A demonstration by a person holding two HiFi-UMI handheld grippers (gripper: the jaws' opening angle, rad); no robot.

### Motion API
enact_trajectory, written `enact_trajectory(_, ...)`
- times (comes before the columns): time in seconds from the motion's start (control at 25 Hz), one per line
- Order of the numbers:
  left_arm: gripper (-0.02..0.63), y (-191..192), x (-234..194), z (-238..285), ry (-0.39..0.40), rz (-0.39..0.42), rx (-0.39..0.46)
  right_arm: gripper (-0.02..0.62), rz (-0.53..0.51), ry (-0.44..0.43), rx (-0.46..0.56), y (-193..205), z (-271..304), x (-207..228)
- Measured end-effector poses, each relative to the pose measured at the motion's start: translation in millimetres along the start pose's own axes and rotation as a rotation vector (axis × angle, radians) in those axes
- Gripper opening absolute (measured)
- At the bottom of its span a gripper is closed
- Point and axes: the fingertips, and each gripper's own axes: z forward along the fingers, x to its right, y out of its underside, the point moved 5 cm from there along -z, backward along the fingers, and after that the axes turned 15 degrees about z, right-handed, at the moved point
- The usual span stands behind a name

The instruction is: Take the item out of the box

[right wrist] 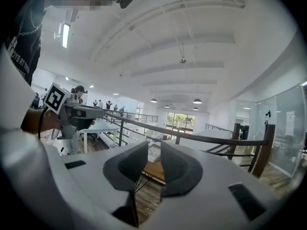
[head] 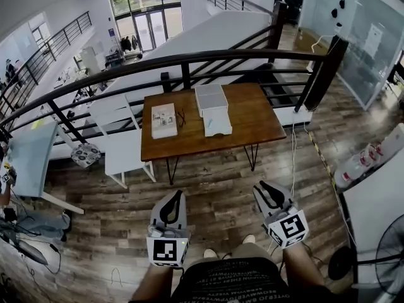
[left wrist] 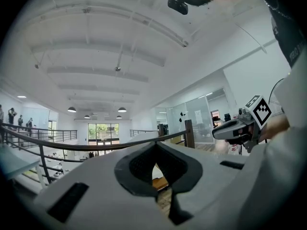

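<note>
white box [head: 210,98] on wooden table [head: 252,122], its contents indistinct.

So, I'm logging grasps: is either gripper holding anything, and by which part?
Nothing is held: left gripper shut with nothing between its fingers, right gripper open and empty, both short of the table.

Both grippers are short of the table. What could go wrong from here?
The white box sits near the far edge of the table, by the railing; a push might slide it off.
The left gripper has its jaws together, so it might bump things rather than grasp.
The white chair beside the table could snag an approach.
</note>
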Motion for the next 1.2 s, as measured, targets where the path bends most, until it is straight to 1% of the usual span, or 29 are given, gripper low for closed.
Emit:
enact_trajectory(0.04,0.005,1,-1,1,0.007,0.001,-0.002,0.084,0.003,0.006,0.0,0,1,0)
enact_trajectory(0.16,0.005,-5,-4,8,0.001,-0.011,0.035,0.102,0.011,0.018,-0.006,1,5,4)
enact_trajectory(0.28,0.005,-3,-5,11,0.006,-0.012,0.042,0.121,0.019,0.018,-0.016,5,11,5)
enact_trajectory(0.48,0.005,3,-4,14,0.02,-0.01,0.01,0.147,0.022,0.005,-0.021,3,17,9)
enact_trajectory(0.68,0.005,2,-6,27,0.014,-0.002,0.005,0.156,0.029,-0.009,-0.012,0,28,20)
enact_trajectory(0.76,0.005,2,-6,35,-0.004,-0.009,0.018,0.158,0.032,-0.018,-0.014,0,34,26)
enact_trajectory(0.84,0.005,5,-4,44,-0.014,-0.019,0.008,0.159,0.034,-0.025,-0.019,1,40,36)
enact_trajectory(1.0,0.005,9,1,71,-0.005,0.0,-0.026,0.161,0.046,-0.028,-0.017,5,52,59)
enact_trajectory(1.2,0.005,6,1,110,-0.008,0.002,-0.031,0.16,0.055,-0.038,-0.032,4,75,91)
